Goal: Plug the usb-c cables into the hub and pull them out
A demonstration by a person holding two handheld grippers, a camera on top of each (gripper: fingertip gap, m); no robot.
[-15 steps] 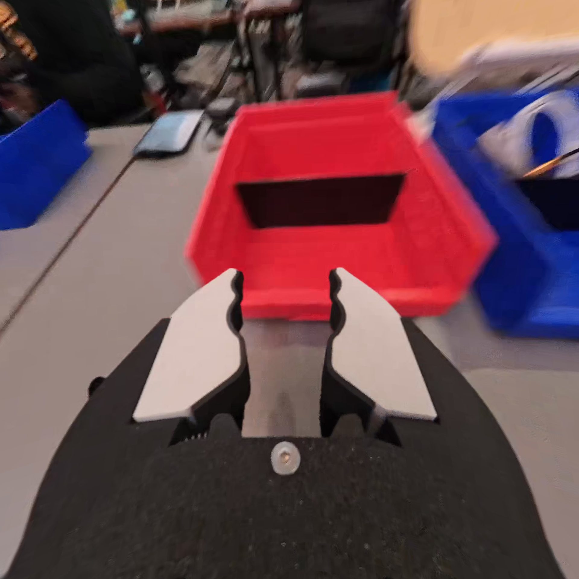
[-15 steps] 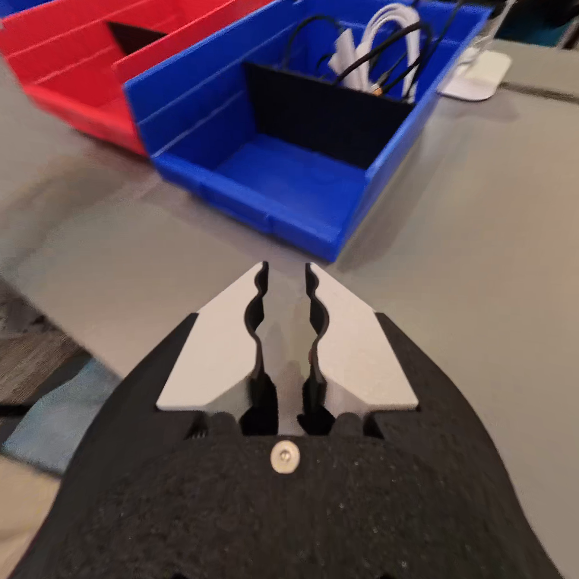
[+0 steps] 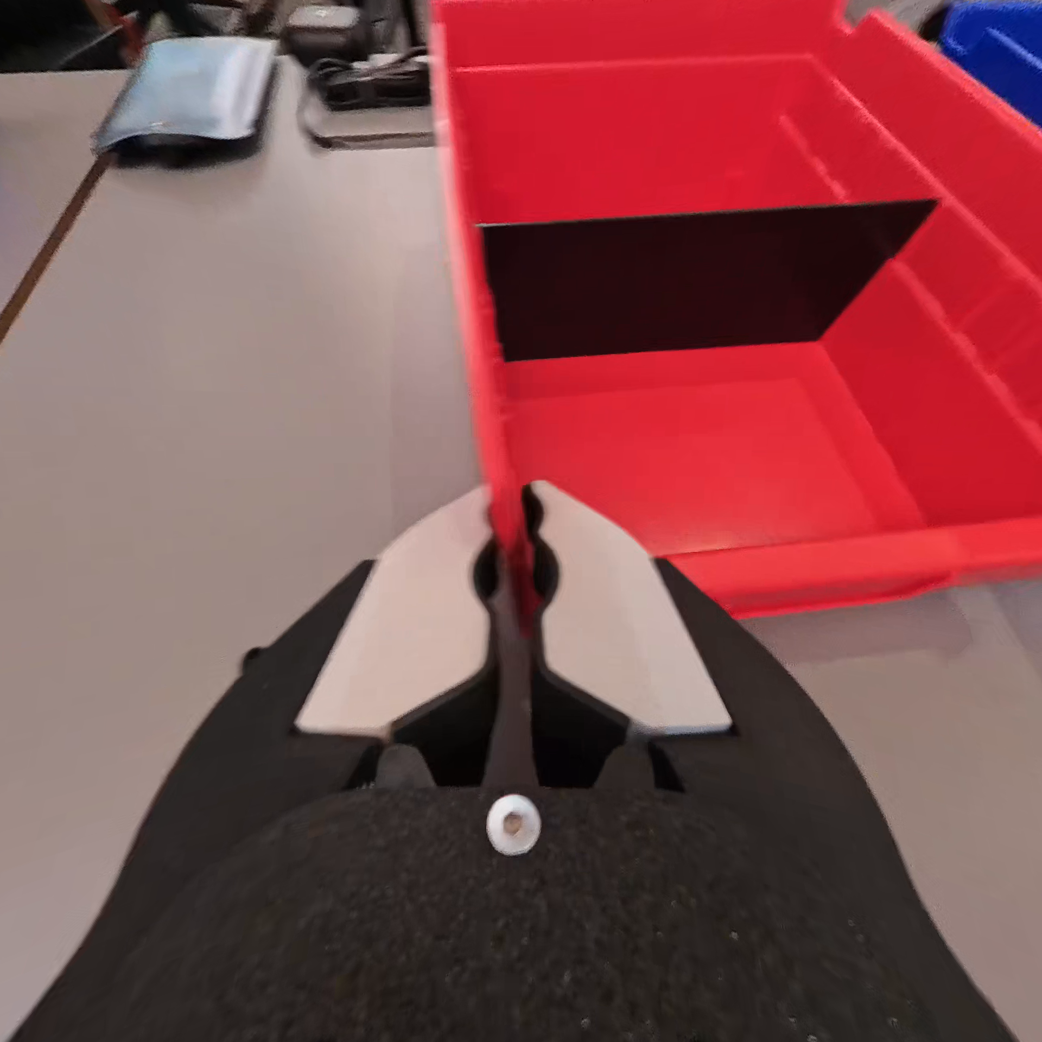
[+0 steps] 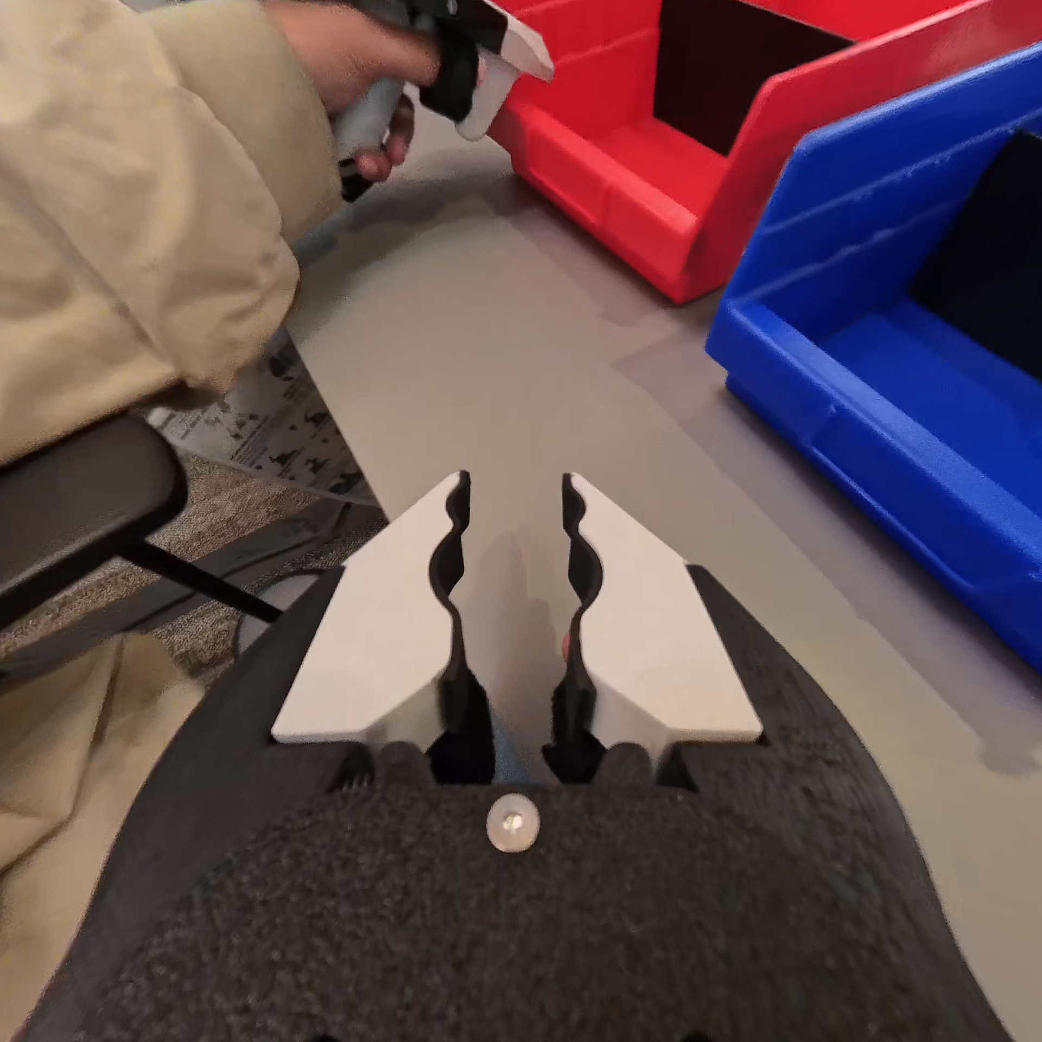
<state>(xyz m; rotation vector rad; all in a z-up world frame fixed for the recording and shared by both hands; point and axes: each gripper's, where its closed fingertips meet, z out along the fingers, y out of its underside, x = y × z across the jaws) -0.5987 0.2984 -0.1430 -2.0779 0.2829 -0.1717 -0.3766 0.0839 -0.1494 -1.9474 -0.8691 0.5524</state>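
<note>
L gripper point(image 3: 510, 507): clamping on near-left wall of red bin point(image 3: 705, 451), one finger inside, one outside; wall edge pinched betw. pads.
R gripper point(image 4: 516, 485): hovering over bare table, fingers apart, holding nothing.
Step in hand (judging): prob. dragging/repositioning red bin w/ L; plugging not yet begun.
Doing it well: keeping grip low & square on wall so bin slides flat, not tipping; pulling slow, straight along tabletop; avoiding knocking blue bin point(image 4: 879, 361) sitting just beside it; keeping R clear of the path, ready to reach in after.
Red bin inside: black divider point(image 3: 699, 282) standing across the middle; both compartments showing nothing in visible parts.
Task things: usb-c cables & hub not showing in either view now; cannot tell where they are lying, poss. hidden in blue bin behind its dark divider.
Surface: grey matte table point(image 3: 254, 423), smooth, bins likely sliding easily; seam line running along far-left.
Person: beige sleeve point(image 4: 129, 225) & hand point(image 4: 361, 73) holding L gripper handle, seen from R view.
Room, farther: silvery-blue pouch point(image 3: 191, 96) & dark cable clutter point(image 3: 372, 84) at table's far end; chair armrest point(image 4: 84, 496) & carpet floor below table edge.
</note>
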